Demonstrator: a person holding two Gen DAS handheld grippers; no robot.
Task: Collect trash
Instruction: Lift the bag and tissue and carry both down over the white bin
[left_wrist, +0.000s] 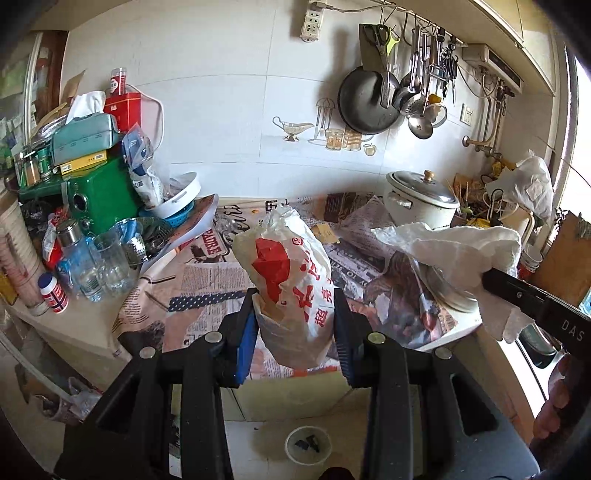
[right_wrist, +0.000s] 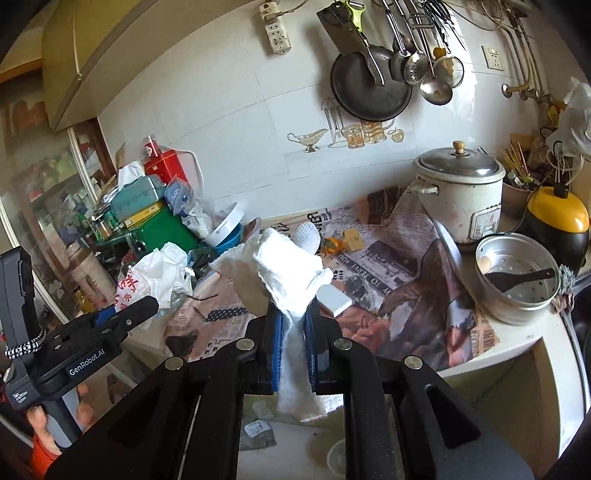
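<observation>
Squarely between left gripper (left_wrist: 295, 317) pads: plastic bag (left_wrist: 291, 280)

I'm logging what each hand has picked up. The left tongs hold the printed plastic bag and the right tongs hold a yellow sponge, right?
Not quite. The left tongs do hold the printed plastic bag, but the right tongs are shut on a white paper towel, not a yellow sponge. The right wrist view shows it pinched between the blue pads.

Daylight pours in from the right of the white tiled wall (left_wrist: 229, 122), blowing out that edge to glare. Tiles are evenly bright, shadows soft. Heavy fisheye bending curves the wall lines; corners go black, and the left margins smear soft and hazy.
</observation>
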